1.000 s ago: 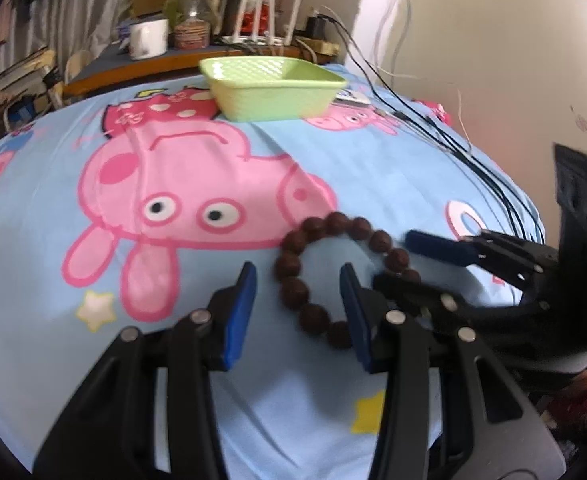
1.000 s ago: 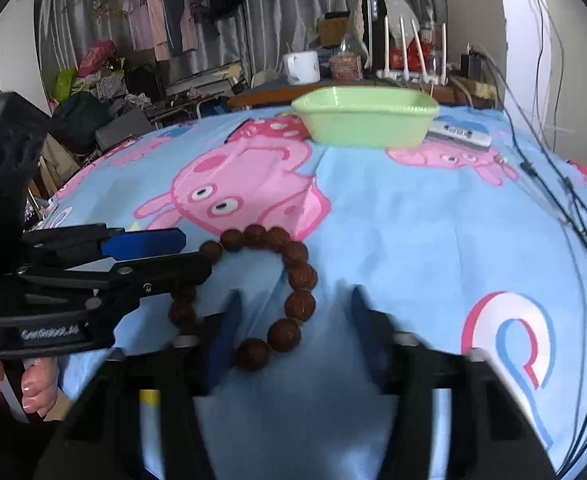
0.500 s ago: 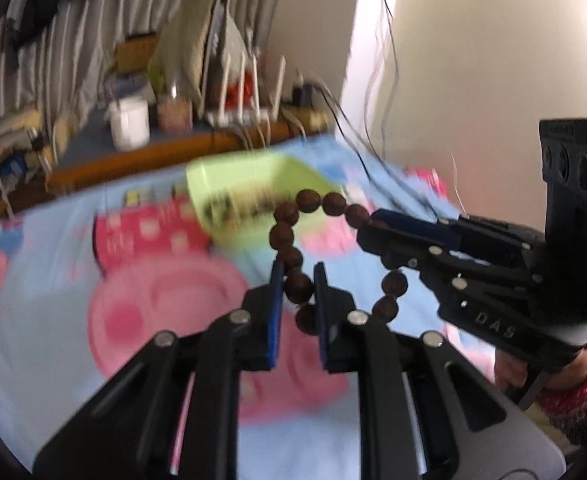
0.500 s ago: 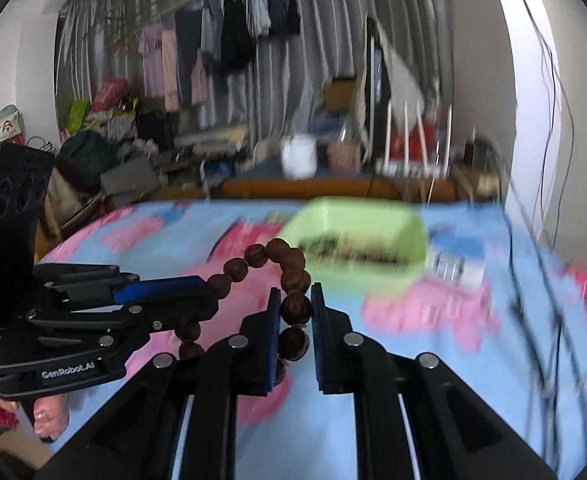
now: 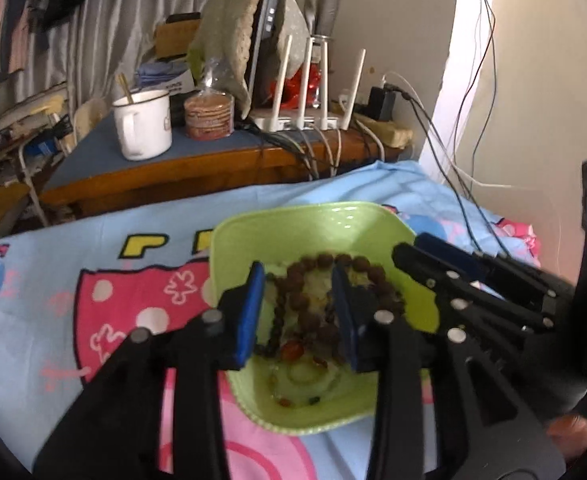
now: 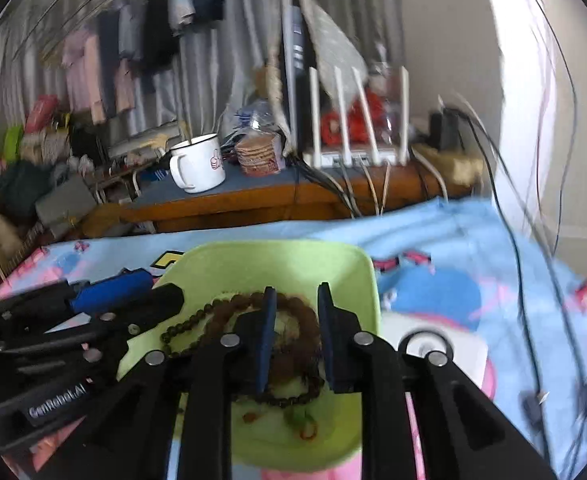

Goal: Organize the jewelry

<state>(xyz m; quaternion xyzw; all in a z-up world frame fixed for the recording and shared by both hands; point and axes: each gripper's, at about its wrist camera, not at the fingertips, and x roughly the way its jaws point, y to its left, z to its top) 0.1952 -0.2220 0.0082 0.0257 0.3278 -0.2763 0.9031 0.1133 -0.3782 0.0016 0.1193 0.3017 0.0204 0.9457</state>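
Observation:
A light green dish sits on the blue cartoon-print cloth. The brown bead bracelet lies inside it, with thinner dark bead strings and small red and green pieces. My left gripper is open above the dish, the bracelet lying between and below its fingers. My right gripper is open just over the bracelet. Each gripper shows in the other's view, beside the dish.
A wooden desk stands behind the bed with a white mug, a jar and a white router. Black cables run along the right edge by the wall. A white device lies right of the dish.
Both grippers carried the bracelet from the cloth up and over to the green dish, then opened. The bracelet now lies in the dish.

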